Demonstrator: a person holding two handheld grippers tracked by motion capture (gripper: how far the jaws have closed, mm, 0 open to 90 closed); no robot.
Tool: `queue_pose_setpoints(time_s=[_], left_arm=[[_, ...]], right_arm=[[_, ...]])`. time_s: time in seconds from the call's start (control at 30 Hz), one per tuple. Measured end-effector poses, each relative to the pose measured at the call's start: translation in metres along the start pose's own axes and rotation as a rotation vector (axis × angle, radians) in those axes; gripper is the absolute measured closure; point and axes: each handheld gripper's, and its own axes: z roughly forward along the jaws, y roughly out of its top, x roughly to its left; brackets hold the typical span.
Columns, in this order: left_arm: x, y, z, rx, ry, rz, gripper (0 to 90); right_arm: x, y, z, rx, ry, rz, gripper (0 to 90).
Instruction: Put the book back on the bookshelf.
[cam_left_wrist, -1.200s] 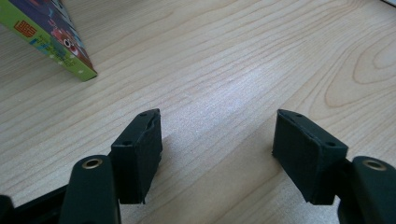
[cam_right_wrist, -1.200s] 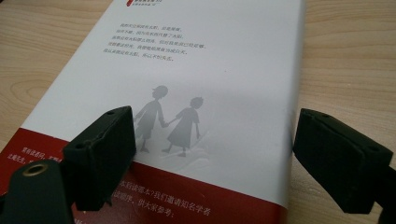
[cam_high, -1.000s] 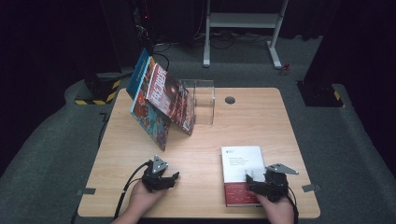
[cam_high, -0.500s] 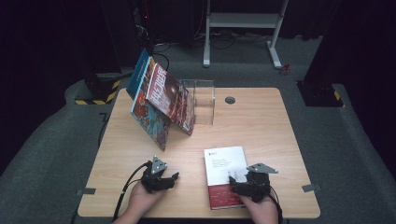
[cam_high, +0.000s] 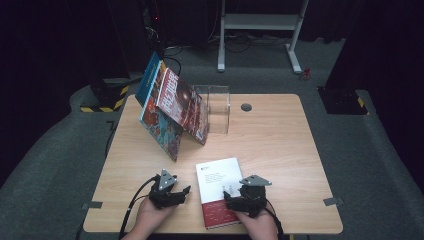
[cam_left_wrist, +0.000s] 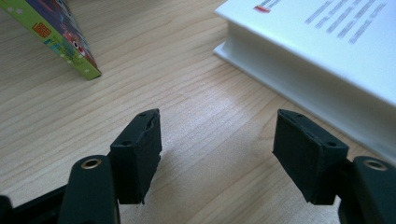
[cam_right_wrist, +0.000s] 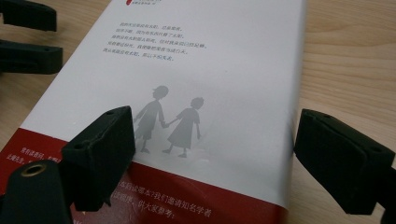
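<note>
The right tool (cam_high: 235, 199) is resting open-jawed on the white book (cam_high: 218, 186), sliding it across the counter (cam_high: 280, 145). Pressing flat should be preventing skewing; the left tool (cam_high: 184, 192) is waiting open

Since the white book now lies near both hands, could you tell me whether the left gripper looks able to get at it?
Probably yes: the left gripper stands open, with bare wood between it and the white book lying flat close beside it.
</note>
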Motion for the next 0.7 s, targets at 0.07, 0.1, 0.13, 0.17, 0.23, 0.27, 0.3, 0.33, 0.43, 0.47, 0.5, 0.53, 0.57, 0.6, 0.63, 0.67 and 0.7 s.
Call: queue_pose_setpoints(time_s=[0.07, 0.1, 0.13, 0.17, 0.23, 0.27, 0.3, 0.33, 0.43, 0.47, 0.5, 0.53, 0.57, 0.6, 0.63, 0.67, 0.7], left_arm=[[0.001, 0.0, -0.001, -0.002, -0.003, -0.009, 33.0], [0.001, 0.0, -0.002, -0.001, -0.005, -0.016, 33.1], [0.001, 0.0, -0.002, 0.001, -0.008, -0.02, 33.2], [0.002, 0.0, -0.003, 0.006, -0.003, -0.03, 33.2], [0.003, 0.0, -0.003, 0.015, 0.005, -0.031, 34.4], [0.004, 0.0, -0.004, 0.017, 0.007, -0.034, 34.4], [0.004, 0.0, -0.005, 0.015, 0.007, -0.05, 34.5], [0.006, 0.0, -0.006, 0.012, 0.009, -0.05, 35.1], [0.009, 0.002, -0.014, -0.037, -0.004, -0.086, 36.4], [0.01, 0.003, -0.017, -0.051, -0.008, -0.093, 37.3], [0.01, 0.003, -0.02, -0.065, -0.017, -0.1, 37.8], [0.009, 0.005, -0.026, -0.065, -0.029, -0.107, 38.3], [0.007, 0.005, -0.029, -0.072, -0.044, -0.114, 38.3], [0.003, 0.006, -0.035, -0.089, -0.064, -0.103, 38.2], [-0.003, 0.005, -0.04, -0.105, -0.071, -0.085, 38.0], [-0.008, 0.005, -0.042, -0.106, -0.078, -0.079, 37.9], [-0.011, 0.004, -0.043, -0.105, -0.086, -0.078, 37.9]], right_arm=[[0.007, 0.001, 0.003, -0.001, 0.015, -0.021, 12.3], [0.009, 0.002, 0.004, -0.001, 0.022, -0.029, 12.2], [0.013, 0.002, 0.006, -0.001, 0.031, -0.034, 12.2], [0.015, 0.002, 0.007, -0.001, 0.036, -0.04, 12.2], [0.019, 0.003, 0.008, -0.003, 0.046, -0.052, 12.1], [0.02, 0.003, 0.009, -0.003, 0.049, -0.056, 12.0], [0.02, 0.003, 0.009, -0.002, 0.054, -0.055, 11.9], [0.019, 0.003, 0.009, -0.001, 0.059, -0.057, 11.8], [0.015, 0.003, 0.009, 0.008, 0.087, -0.049, 12.2], [0.012, 0.002, 0.009, 0.007, 0.098, -0.044, 13.6], [0.011, 0.002, 0.008, 0.005, 0.104, -0.044, 14.5], [0.01, 0.001, 0.006, 0.001, 0.099, -0.039, 15.5], [0.008, -0.001, 0.004, -0.01, 0.086, -0.044, 16.7], [0.006, -0.001, 0.003, -0.018, 0.075, -0.048, 17.6], [0.004, -0.002, 0.001, -0.026, 0.065, -0.049, 19.1], [0.002, -0.004, -0.001, -0.029, 0.056, -0.046, 20.1], [0.0, -0.004, -0.003, -0.034, 0.052, -0.044, 20.4]])
